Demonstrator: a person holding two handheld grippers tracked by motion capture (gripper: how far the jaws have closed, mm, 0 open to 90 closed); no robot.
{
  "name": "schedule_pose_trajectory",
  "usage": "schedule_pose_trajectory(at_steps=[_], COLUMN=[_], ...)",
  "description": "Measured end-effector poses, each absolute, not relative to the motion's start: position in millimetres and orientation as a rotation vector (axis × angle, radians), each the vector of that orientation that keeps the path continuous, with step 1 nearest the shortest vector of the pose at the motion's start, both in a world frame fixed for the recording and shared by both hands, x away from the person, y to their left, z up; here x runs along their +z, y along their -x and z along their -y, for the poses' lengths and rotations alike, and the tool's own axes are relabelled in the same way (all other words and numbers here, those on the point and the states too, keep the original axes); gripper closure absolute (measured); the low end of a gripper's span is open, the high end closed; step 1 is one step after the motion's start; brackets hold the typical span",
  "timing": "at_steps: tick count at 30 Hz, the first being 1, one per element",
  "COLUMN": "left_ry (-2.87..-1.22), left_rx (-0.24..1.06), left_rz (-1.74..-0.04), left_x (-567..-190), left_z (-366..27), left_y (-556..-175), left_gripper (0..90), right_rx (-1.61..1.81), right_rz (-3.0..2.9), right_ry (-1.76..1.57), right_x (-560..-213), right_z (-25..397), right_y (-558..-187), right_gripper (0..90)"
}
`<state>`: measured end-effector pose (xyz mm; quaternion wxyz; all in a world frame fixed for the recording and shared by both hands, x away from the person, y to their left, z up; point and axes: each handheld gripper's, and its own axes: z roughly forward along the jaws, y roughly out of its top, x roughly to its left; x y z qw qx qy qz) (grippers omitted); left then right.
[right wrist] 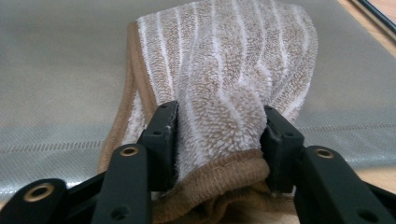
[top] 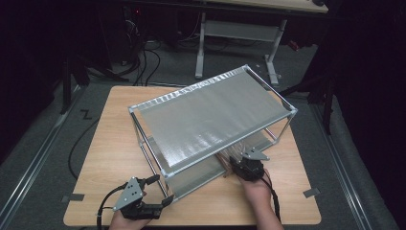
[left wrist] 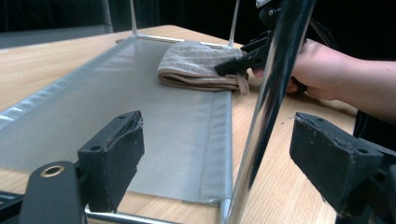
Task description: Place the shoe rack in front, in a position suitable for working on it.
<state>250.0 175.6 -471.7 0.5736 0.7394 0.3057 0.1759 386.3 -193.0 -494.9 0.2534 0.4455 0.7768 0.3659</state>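
Towel (right wrist: 224, 93): folded, beige with thin white stripes, lies on the lower shelf (left wrist: 154, 116) of the rack (top: 210, 115) at its near right end – brown hem toward the right gripper, far end toward the back of the shelf.
Towel axis: long axis and stripes run away from the right gripper, across the shelf toward the back of the table; towel lies flat, near edge bunched up between the jaws.
Right gripper (right wrist: 217, 140): jaws narrow, clamped on the towel's near hemmed edge – pile bulges between the pads. In the high view it sits at the rack's front right, hand (top: 256, 189) behind it.
Left gripper (left wrist: 215, 154): jaws wide, nothing held; the rack's chrome corner post (left wrist: 271, 107) stands between them, no contact visible. Near the table's front edge, left of the rack's corner.
Rack: two tiers, chrome tube frame, grey fabric shelves; set at an angle on the table, top shelf bare.
Surface: light wood-grain table (top: 115, 143), tape marks at the front corners.
Room: dark, grey floor, cables (top: 143, 62) behind the table, white legs of another desk (top: 201, 43) at the back.
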Motion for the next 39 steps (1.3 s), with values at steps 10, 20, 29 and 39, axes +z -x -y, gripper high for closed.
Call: schedule_pose_trajectory(at_steps=[10, 20, 29, 39], left_ry=[-1.828, -1.714, -1.688, -1.691], left_rx=[0.432, 0.399, 0.401, 0.407], left_rz=[-0.641, -0.669, -0.679, -0.675], left_x=[-446.0, -469.6, -468.5, -465.7], left_z=[-154.2, -174.9, -174.9, -163.9], left_y=[-249.5, -242.6, -243.2, -245.7], left_gripper=[18.7, 33.5, 33.7, 46.0], right_rx=[1.011, 1.158, 1.213, 1.228], right_rz=[-2.112, -2.093, -2.262, -2.343], right_ry=[-1.19, -1.061, -0.996, -0.96], right_x=[-494.5, -467.0, -486.1, -492.9], right_z=[191.9, 157.3, 91.0, 56.7], right_y=[-385.0, -343.1, -318.2, -310.5], right_gripper=[62.5, 61.7, 60.8, 57.3])
